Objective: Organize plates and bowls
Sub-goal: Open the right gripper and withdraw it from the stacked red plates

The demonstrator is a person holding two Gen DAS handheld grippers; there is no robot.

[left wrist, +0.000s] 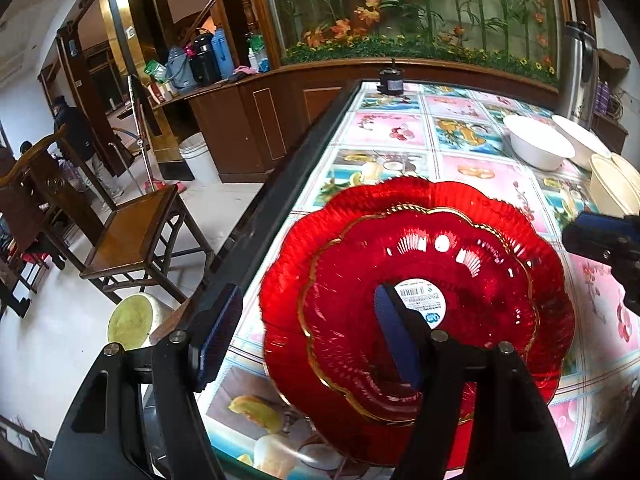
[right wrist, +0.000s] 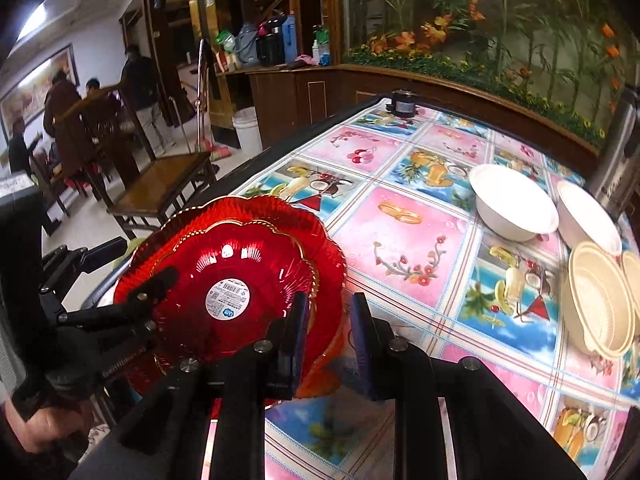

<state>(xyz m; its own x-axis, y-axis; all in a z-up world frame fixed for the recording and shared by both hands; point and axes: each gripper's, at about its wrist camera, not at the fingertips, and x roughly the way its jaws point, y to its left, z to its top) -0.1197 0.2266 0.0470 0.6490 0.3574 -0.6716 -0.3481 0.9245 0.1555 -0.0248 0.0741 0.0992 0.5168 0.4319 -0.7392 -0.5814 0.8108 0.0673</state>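
Stacking done, two red plates [right wrist: 240, 280] sit nested at the table's [right wrist: 400, 216] near left edge. My left gripper [left wrist: 312, 340] gapes wide around their rim, pads clear. My right gripper [right wrist: 328, 336] stands slightly parted, the rim between its pads, none visibly pressing; white bowls [right wrist: 512, 204] sit far right.

The table [left wrist: 460, 136] is viewed steeply downward, close up, along each pair of tongs. The stacked red plates [right wrist: 240, 264] are shared by both views.

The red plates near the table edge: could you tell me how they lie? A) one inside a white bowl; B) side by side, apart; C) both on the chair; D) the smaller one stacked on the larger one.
D: the smaller red plate, with its barcode sticker, sits on the larger red plate on the table.
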